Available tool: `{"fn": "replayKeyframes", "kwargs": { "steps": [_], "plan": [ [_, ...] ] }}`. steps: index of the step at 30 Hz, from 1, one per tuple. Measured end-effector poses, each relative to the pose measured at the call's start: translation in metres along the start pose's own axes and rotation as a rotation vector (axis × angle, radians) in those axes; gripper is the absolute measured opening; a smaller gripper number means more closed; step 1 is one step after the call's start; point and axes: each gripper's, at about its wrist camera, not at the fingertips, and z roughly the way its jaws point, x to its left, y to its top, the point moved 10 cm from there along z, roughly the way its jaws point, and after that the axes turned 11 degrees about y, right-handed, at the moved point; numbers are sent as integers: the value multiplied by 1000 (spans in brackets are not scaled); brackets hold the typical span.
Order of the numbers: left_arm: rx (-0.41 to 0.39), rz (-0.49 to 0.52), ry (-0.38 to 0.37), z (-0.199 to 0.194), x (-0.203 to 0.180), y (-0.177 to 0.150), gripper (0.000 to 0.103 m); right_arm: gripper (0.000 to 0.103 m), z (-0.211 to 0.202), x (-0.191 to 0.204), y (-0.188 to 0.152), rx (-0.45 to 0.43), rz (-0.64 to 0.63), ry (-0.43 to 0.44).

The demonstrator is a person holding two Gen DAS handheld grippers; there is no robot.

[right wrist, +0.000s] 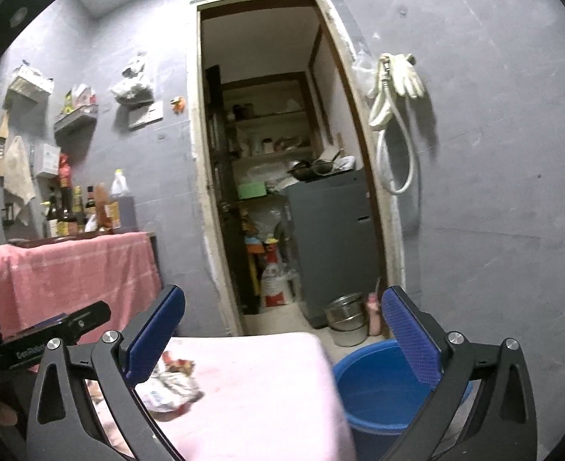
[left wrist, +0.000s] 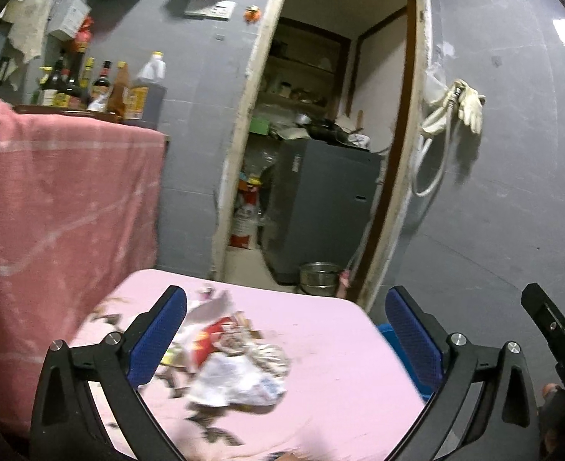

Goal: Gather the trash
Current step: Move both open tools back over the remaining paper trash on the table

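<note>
A heap of crumpled wrappers and paper trash lies on a table under a pink cloth. My left gripper hovers over it, jaws wide open, nothing pressed between the blue pads. In the right wrist view the same trash sits by the left pad. My right gripper is open and empty above the pink cloth. A blue bucket stands on the floor just right of the table, seen in the left wrist view as a blue sliver.
A counter draped in a red towel with several bottles stands at the left. Straight ahead an open doorway shows a grey cabinet and a steel pot. Gloves and a hose hang on the grey wall.
</note>
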Motion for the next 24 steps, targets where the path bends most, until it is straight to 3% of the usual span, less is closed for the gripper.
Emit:
{"fn": "replayKeyframes", "kwargs": {
  "steps": [8,15,24],
  "plan": [
    [15,-22,110,-5,72,-8,101,103,25,49,-22,48,7,85],
    [75,-32,168,6,118,-29,101,103,55,75,-50,131,2,146],
    [211,-6,171,37,140,-56,101,103,91,90,-97,303,1,211]
  ]
}}
